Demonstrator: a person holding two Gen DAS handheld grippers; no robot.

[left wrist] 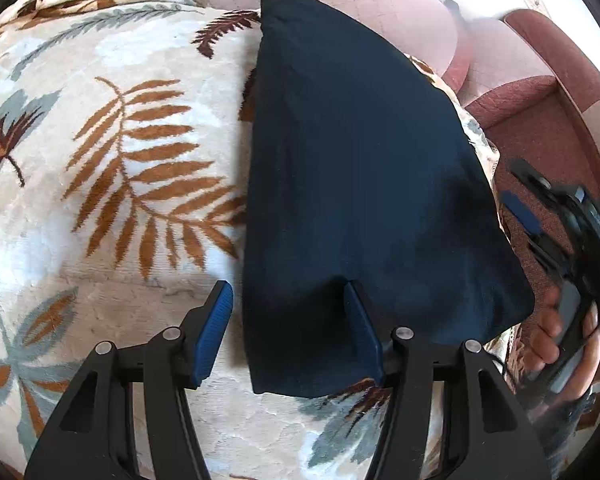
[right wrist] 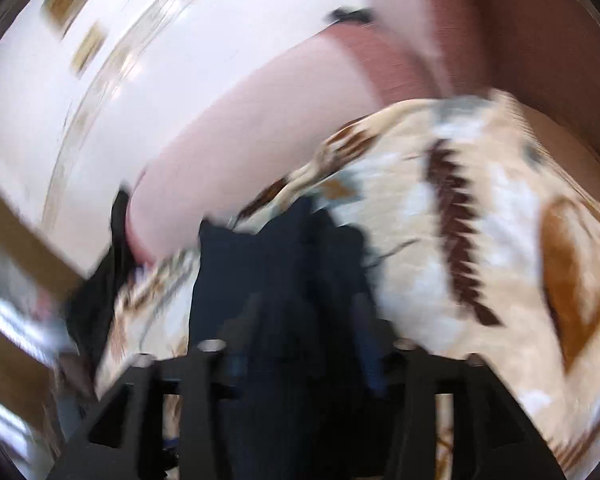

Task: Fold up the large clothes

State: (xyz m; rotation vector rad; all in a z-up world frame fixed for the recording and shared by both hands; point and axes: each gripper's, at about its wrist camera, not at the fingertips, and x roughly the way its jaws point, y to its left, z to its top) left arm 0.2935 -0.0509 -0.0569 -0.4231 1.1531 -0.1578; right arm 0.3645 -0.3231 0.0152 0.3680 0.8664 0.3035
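Left gripper (left wrist: 288, 300): at 6 o'clock, fingers spread wide; the right pad rests on the garment's near edge, likely pinning it flat.
Dark navy garment (left wrist: 356, 160): already folded into a long panel, running from centre toward 12 o'clock on the leaf-print blanket (left wrist: 120, 160).
Right gripper (left wrist: 556, 216): at 3 o'clock beyond the cloth's edge, apparently off the fabric.
Right gripper fingers: view too blurred; cannot tell.
Pink sofa (left wrist: 512, 92): farthest, 1 o'clock.
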